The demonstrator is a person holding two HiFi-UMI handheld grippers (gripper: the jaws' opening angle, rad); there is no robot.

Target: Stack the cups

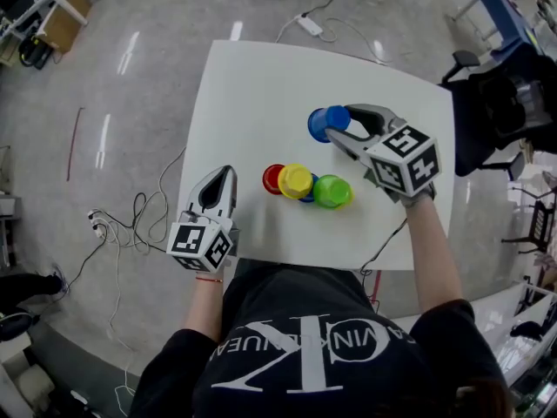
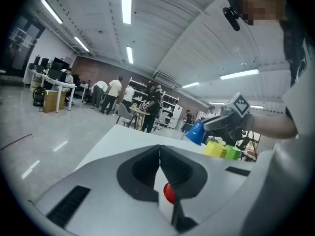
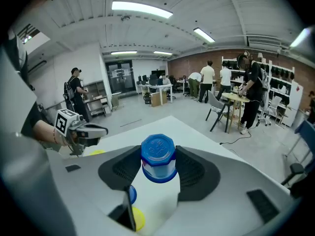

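My right gripper (image 1: 335, 129) is shut on a blue cup (image 1: 324, 123), held upside down above the white table (image 1: 252, 85); in the right gripper view the blue cup (image 3: 158, 159) sits between the two jaws. A red cup (image 1: 273, 178), a yellow cup (image 1: 295, 181), a second blue cup (image 1: 311, 192) and a green cup (image 1: 332, 192) huddle on the table nearer me. My left gripper (image 1: 224, 177) hovers at the table's near left edge, shut and empty. In the left gripper view its jaws meet, and the red cup (image 2: 169, 193) shows below them.
Cables (image 1: 130, 220) trail over the floor left of the table, and a power strip (image 1: 309, 24) lies beyond its far edge. A dark chair (image 1: 496, 103) stands close to the right side. People stand at desks and shelves (image 2: 142, 104) far off.
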